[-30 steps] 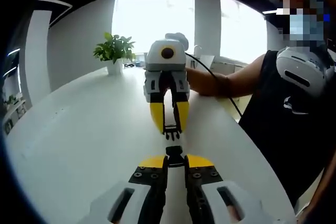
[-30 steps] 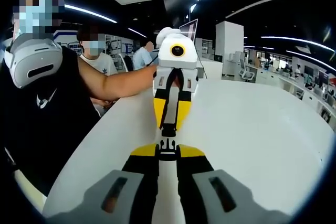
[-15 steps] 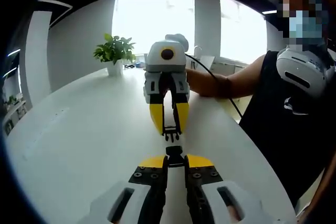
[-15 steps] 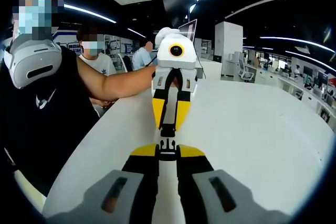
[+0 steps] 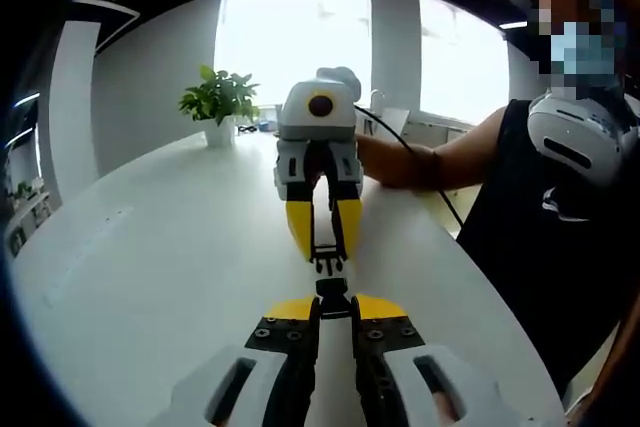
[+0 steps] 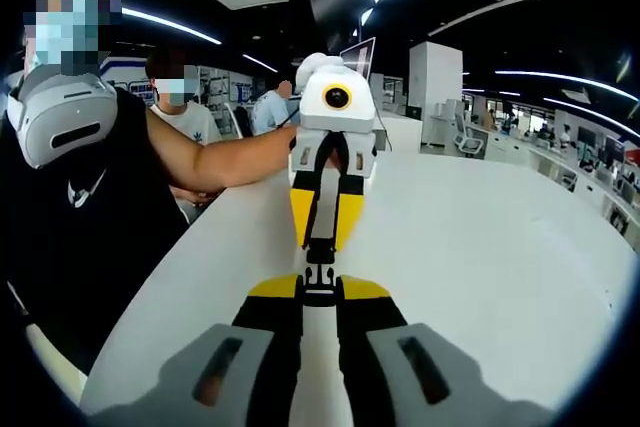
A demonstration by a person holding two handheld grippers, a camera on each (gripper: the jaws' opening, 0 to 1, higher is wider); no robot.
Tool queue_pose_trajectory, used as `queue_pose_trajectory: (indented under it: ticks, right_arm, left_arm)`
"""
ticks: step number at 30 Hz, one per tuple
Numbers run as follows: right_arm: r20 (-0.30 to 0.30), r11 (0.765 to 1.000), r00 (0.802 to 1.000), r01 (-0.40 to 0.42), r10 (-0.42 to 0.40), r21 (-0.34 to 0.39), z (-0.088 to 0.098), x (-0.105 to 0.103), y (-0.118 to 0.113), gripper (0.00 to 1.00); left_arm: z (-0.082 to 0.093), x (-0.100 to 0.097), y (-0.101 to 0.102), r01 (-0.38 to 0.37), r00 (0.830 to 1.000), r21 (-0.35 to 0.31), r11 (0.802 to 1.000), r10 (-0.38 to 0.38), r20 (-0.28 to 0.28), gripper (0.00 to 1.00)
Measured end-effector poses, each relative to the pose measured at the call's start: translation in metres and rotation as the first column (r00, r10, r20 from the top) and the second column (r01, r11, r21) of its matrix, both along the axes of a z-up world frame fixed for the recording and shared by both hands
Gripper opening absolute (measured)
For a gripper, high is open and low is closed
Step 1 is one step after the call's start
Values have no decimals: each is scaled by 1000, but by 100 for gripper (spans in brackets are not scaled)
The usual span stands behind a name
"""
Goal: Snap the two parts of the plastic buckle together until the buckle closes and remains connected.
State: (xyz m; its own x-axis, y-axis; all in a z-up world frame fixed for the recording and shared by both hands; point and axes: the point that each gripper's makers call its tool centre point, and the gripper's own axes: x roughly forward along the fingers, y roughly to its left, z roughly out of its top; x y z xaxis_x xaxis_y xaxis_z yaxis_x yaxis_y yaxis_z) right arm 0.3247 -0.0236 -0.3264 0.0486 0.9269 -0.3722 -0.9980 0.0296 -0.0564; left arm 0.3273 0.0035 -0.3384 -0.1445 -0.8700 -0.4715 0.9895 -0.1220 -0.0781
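Two black halves of a plastic buckle meet end to end above the white table (image 5: 140, 267). My left gripper (image 5: 332, 303) is shut on the socket half (image 5: 332, 289), which also shows as the far socket half (image 6: 320, 247). Facing it, my right gripper (image 5: 323, 239) is shut on the pronged half (image 5: 327, 263); from its own camera the right gripper (image 6: 319, 293) holds that pronged half (image 6: 318, 279) opposite the left gripper (image 6: 321, 232). The prong tips touch the socket mouth. I cannot tell whether they are latched.
A potted plant (image 5: 218, 107) stands at the table's far end by bright windows. The person holding the grippers stands at the table edge (image 5: 560, 187), a black cable (image 5: 400, 142) trailing over an arm. Other people (image 6: 185, 97) sit behind. Bare tabletop (image 6: 490, 267) spreads to the side.
The two grippers have closed the small gap between them, so the pronged half now touches the socket half. Both stay shut.
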Motion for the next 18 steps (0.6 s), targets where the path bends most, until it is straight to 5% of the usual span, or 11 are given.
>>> queue_pose_trajectory:
  ticks: [18]
  right_arm:
    - [1,1000,1000,1,-1,0,0,4,-1,11]
  left_arm:
    - [0,0,-1,3,1000,-5,1000,-3,2,11]
